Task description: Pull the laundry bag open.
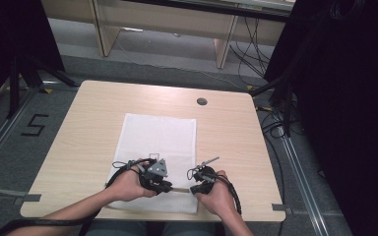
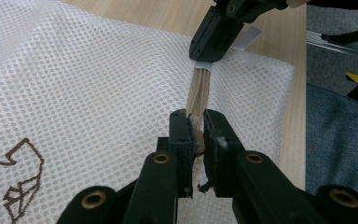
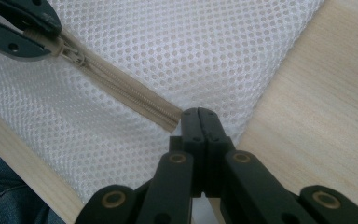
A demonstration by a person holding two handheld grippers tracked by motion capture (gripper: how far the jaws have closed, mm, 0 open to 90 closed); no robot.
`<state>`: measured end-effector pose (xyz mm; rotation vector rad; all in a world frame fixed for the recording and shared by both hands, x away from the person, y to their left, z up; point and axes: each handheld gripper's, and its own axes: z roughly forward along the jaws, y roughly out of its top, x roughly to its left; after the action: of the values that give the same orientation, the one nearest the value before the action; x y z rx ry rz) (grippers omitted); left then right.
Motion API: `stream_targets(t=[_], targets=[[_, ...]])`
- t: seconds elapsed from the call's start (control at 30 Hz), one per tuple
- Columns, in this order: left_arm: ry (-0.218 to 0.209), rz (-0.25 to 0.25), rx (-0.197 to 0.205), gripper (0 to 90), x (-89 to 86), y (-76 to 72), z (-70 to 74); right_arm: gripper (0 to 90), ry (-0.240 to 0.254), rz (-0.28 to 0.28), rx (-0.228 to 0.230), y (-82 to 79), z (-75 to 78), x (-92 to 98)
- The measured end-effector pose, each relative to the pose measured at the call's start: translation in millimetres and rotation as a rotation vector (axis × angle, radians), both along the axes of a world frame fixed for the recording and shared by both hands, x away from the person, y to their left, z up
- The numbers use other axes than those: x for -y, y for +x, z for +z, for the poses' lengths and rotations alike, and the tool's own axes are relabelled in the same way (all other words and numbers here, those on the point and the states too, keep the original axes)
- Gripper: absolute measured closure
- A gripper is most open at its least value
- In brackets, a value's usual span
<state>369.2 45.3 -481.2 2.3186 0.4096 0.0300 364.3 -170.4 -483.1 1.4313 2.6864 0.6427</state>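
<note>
Zip: white mesh laundry bag point(image 1: 157, 142), beige zipper point(image 3: 121, 88) seen closed between grippers | left gripper point(image 2: 196, 128) clamped on slider | right gripper point(image 3: 199, 116) clamped on zipper end | pull pending

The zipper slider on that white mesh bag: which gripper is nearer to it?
Left. The left gripper is clamped right at the zipper slider; the right gripper pinches the far end of the beige zipper tape, away from the slider.
</note>
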Motion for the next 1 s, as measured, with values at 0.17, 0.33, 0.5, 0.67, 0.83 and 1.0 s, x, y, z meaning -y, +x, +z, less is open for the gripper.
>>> stream_targets(t=[0.17,0.33,0.5,0.67,0.83,1.0], targets=[[0.02,-0.008,0.01,81.8,-1.8,0.7,0.9,90.0,0.002,0.002,0.003,0.2,-0.2,0.4],[0.014,-0.01,0.013,81.8,-3.3,0.6,1.6,90.0,-0.001,0.007,0.008,0.4,-0.4,0.2],[0.008,-0.001,0.004,81.8,-3.3,-0.3,1.0,90.0,0.001,0.008,0.008,0.3,-0.4,0.4],[0.012,-0.006,0.008,81.8,-4.5,-0.8,1.6,90.0,0.001,0.008,0.009,0.3,-0.5,0.5],[0.008,-0.001,0.007,81.8,-10.1,0.0,2.8,90.0,-0.001,0.009,0.008,0.5,-0.4,0.3],[0.008,-0.001,0.006,81.8,-10.8,-0.3,2.7,90.0,0.0,0.007,0.008,0.4,-0.4,0.3]])
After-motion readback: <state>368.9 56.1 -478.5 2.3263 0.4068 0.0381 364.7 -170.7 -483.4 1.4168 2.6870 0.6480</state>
